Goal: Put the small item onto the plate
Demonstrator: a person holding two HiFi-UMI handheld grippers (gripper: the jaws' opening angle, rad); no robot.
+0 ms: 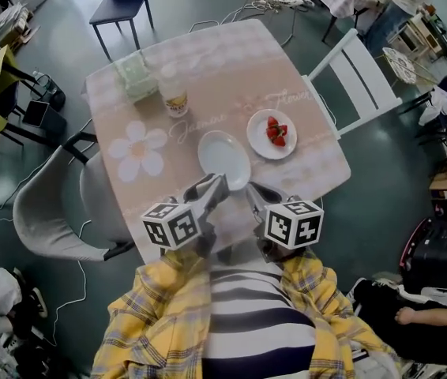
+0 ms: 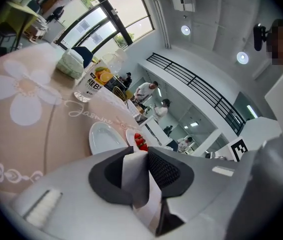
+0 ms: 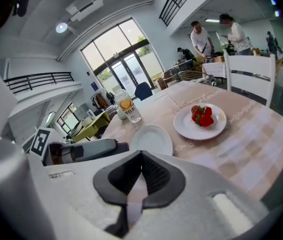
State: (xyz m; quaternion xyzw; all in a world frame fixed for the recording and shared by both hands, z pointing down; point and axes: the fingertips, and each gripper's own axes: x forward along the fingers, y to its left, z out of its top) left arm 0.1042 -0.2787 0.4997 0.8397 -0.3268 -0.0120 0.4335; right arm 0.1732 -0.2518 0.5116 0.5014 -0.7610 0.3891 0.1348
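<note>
Head view: strawberries (image 1: 276, 131) sit on a round plate (image 1: 258, 137) mid-frame, and the oval plate (image 1: 223, 160) lies with its long axis upper-left to lower-right. Fingers of the left gripper (image 1: 217, 183) stand slightly apart on nothing; those of the right gripper (image 1: 253, 192) are together.

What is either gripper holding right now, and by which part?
Nothing is held. Left gripper: jaws slightly apart, nothing between them. Right gripper: jaws together, empty.
</note>
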